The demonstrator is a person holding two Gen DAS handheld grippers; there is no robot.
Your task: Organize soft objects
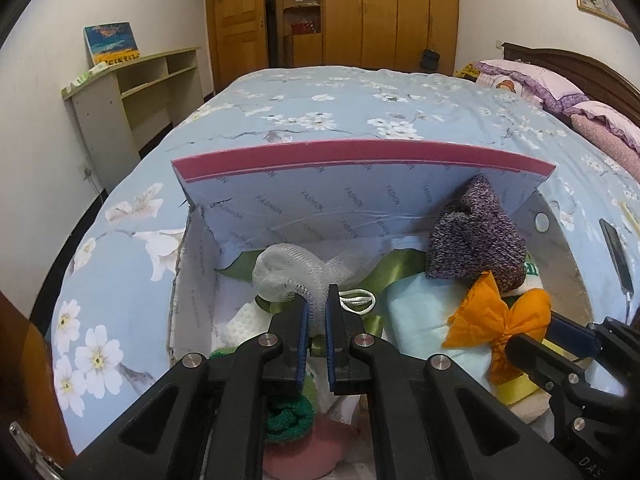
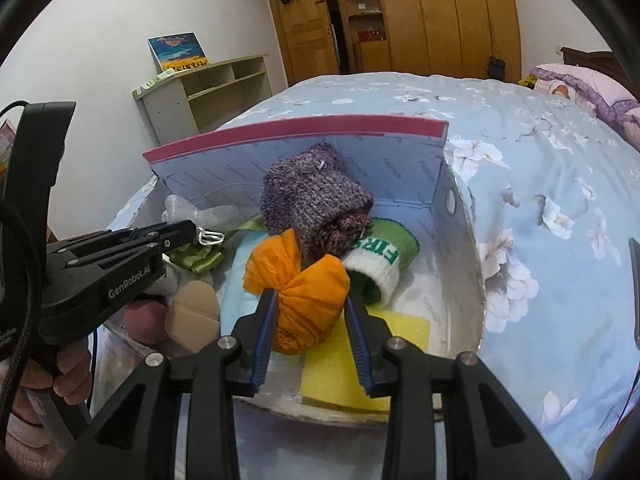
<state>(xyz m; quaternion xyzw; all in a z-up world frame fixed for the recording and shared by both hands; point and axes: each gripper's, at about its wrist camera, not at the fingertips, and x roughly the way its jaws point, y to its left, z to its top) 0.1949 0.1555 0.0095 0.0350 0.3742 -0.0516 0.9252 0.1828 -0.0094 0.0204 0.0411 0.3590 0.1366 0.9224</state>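
Two pairs of tongs are working inside the open box (image 2: 460, 216) on the bed (image 1: 320, 112). The left tongs (image 1: 317, 312) are nearly pressed together, pinching a strip of the white mesh sponge (image 1: 288, 272) at the box's left side. The right tongs (image 2: 310, 312) grip the orange cloth bundle (image 2: 308, 300) over the yellow sponge (image 2: 344, 368), just in front of the purple knitted hat (image 2: 312, 204).

The mesh looks loose and stretchy, so a pull could drag the green ribbon (image 1: 384, 272) tangled under it. The bundle is round and squashy; a light squeeze may let it slip, and lifting it could topple the hat leaning against the lid.
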